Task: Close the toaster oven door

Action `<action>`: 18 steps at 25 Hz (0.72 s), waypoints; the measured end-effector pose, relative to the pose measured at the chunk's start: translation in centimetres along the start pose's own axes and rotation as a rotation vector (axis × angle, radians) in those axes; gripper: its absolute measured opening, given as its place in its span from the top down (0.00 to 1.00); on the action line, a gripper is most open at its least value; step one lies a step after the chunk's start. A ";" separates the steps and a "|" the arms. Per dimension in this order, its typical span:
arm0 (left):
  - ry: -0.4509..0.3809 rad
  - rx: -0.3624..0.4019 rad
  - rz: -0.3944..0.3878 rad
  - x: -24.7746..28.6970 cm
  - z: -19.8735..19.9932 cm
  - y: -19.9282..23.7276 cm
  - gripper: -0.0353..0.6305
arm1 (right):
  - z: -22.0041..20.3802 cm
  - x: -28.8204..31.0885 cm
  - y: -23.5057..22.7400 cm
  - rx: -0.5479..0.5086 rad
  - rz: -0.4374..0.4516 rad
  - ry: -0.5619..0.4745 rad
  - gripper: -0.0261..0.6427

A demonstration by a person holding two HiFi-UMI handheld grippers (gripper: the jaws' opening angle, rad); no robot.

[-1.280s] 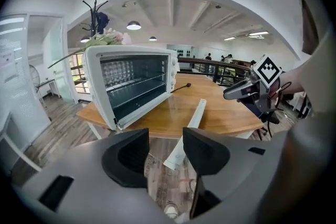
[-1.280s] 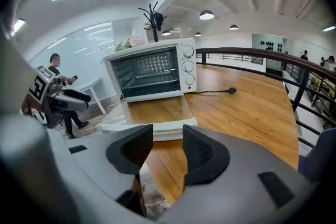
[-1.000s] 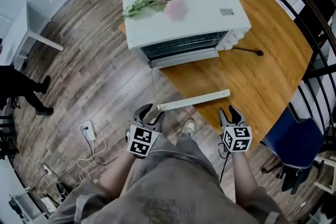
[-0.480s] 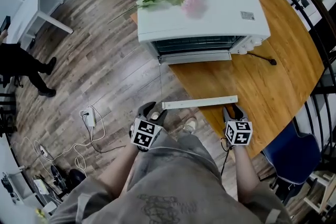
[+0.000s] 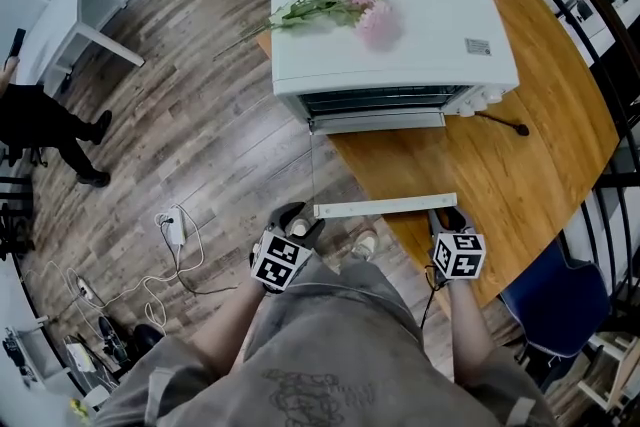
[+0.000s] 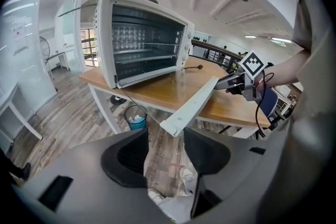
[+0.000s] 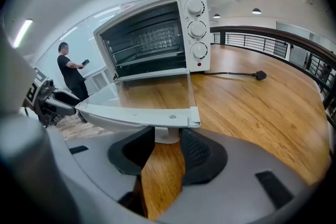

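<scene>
Left gripper (image 5: 300, 218): at 7 o'clock in the head view, jaws spread wide and empty; the handle's left end sits just ahead of them.
Right gripper (image 5: 447, 215): at 5 o'clock, jaws closing around the handle's right mounting post, seemingly not yet pinching it.
Handle (image 5: 385, 207): a straight white bar along the door's free edge.
Door (image 7: 152, 94): clear glass, lying flat open towards the person and hinged at the oven's base.
Handling: probably light, stiff and hinge-guided. The glass is fragile and slick, so take the bar near both ends and swing it up evenly.
Toaster oven (image 5: 395, 25): white, at 12 o'clock on the wooden bench (image 5: 500, 165), with three knobs.
</scene>
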State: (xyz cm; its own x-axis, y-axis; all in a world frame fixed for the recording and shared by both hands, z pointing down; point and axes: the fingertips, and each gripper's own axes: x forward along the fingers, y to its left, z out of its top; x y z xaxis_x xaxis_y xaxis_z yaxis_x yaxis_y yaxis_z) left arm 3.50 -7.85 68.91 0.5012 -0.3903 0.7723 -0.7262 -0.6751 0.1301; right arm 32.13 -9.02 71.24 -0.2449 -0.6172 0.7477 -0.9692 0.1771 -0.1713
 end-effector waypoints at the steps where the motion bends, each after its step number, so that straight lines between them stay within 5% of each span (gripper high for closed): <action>1: -0.016 -0.001 -0.004 -0.4 0.5 -0.1 0.60 | 0.5 -0.4 0.1 -0.002 0.003 -0.006 0.71; 5: -0.088 0.007 0.001 -2.3 3.5 0.2 0.60 | 4.1 -2.6 0.2 0.005 -0.003 -0.084 0.72; 7: -0.142 0.009 0.000 -3.2 5.6 0.6 0.62 | 6.6 -3.6 -0.1 0.011 -0.006 -0.145 0.81; 18: -0.315 -0.057 0.105 -5.8 13.7 5.8 0.68 | 20.0 -6.1 0.5 0.094 0.089 -0.405 0.80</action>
State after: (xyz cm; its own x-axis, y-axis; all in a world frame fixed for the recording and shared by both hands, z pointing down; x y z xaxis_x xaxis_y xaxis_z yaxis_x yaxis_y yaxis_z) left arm 2.80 -18.07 56.64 0.5364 -0.6361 0.5547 -0.8023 -0.5883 0.1011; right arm 32.61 -20.51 53.76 -0.3007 -0.8574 0.4177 -0.9372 0.1846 -0.2958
